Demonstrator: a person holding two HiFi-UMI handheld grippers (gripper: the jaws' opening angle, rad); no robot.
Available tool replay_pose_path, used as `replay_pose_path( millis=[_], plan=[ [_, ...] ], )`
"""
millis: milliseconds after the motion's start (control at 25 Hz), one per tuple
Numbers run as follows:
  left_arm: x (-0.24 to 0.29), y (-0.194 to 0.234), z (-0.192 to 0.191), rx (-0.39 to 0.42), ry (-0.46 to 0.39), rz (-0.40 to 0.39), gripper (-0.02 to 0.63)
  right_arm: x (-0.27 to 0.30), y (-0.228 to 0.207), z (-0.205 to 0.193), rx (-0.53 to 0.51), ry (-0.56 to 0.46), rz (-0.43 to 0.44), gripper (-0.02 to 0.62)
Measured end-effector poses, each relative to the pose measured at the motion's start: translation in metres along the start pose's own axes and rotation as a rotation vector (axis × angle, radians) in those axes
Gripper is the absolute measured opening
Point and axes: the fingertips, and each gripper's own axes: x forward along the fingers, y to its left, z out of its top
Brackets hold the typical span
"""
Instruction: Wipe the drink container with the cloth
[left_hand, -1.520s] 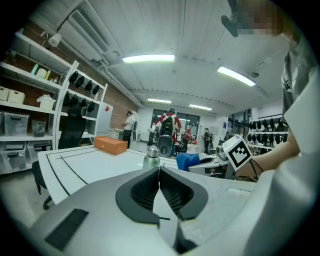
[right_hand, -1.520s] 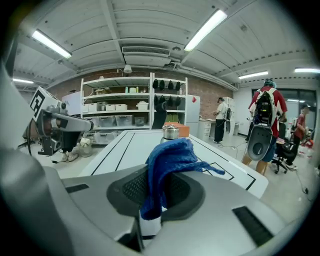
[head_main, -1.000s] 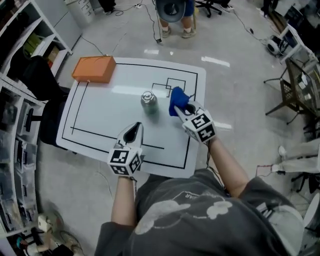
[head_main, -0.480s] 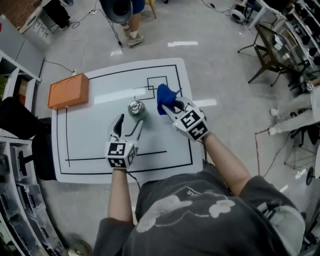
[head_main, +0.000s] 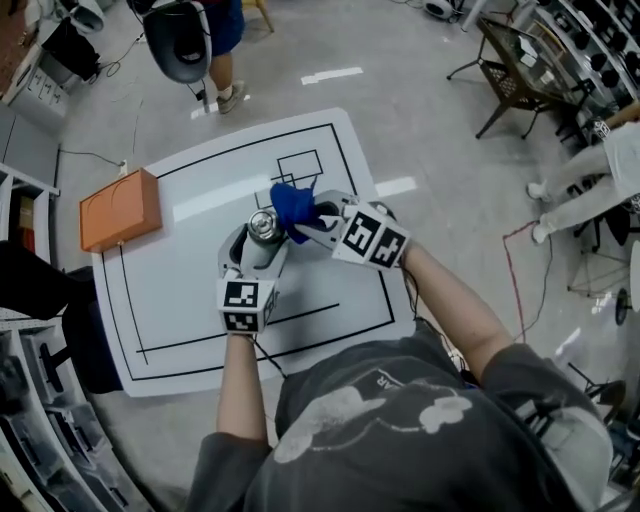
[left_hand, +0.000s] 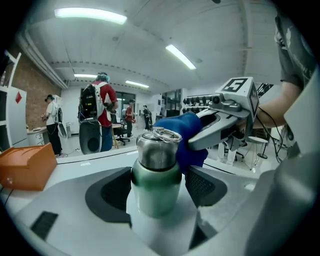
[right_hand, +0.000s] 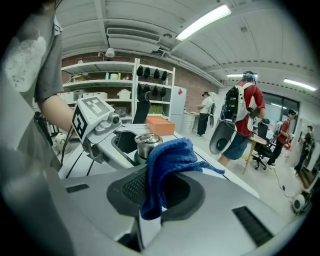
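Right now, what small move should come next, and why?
Probably close the left gripper on the green bottle with the steel cap. Its jaws have just been opening and stand apart on either side of the bottle, not pressing it, while the right gripper, shut on the blue cloth, holds it beside the cap. Unheld, the bottle might tip when wiped.

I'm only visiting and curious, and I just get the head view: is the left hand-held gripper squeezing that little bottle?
Observer: No. The left hand-held gripper has just been opening its jaws; the bottle stands between its pads, unclamped.
Operator: And the blue cloth?
Observer: The right hand-held gripper is shut on the cloth, which hangs down between its pads.
Operator: Does it reach the bottle?
Observer: In the left gripper view the cloth lies against the bottle's steel top, above the green body.
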Motion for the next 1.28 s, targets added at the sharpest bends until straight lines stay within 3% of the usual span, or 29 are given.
replay_pose_path(
  millis=[160, 360, 1280],
  plan=[
    [0.003, 0.003, -0.001, 0.033, 0.008, -0.002, 0.318, 0.013, 0.001, 0.006, -0.05, 0.029, 0.04, 0.044],
    [0.002, 0.004, -0.001, 0.022, -0.015, -0.04, 0.314, 0.022, -0.002, 0.004, -0.037, 0.044, 0.059, 0.043],
    [0.0, 0.002, -0.003, 0.118, -0.007, -0.25, 0.314, 0.065, -0.011, -0.057, 0.028, 0.22, 0.036, 0.041]
  ],
)
